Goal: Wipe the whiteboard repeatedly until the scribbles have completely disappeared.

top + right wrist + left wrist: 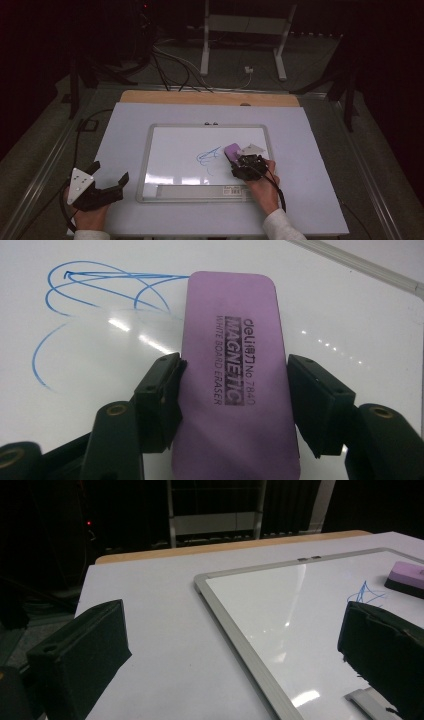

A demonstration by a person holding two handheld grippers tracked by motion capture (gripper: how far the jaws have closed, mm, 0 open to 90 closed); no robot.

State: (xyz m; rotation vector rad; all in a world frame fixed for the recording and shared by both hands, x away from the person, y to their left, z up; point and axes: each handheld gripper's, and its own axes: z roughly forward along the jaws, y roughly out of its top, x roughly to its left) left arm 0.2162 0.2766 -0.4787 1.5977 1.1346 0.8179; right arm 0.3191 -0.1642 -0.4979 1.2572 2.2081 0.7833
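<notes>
Purple eraser [235, 375] sits nearest the lens in the right gripper view, clamped across its width by the right gripper [235, 405]. Left pad touches the eraser's long edge; right pad sits at the other long edge, contact looks made but a thin shadow line leaves it slightly uncertain. Jaws stand partly apart, at the eraser's width, so a grasp, not a full clench.

Eraser orientation: long axis runs straight away from the gripper, in line with the jaws, far end pointing up the whiteboard [100, 405] toward its top frame. Printed face up, text reading along the long axis. Lies flat on the board surface, its far left corner overlapping the blue scribble [95, 285].

High view: right gripper [239, 159] is over the right-centre of the whiteboard [175, 150], the eraser [232, 150] just right of the blue scribble [207, 157].

Left gripper [110, 172] rests on the white table [125, 125], off the board's left frame, jaws spread wide, nothing between them. Left gripper view confirms: both pads [85, 655] well apart, bare tabletop [150, 605] between.
</notes>
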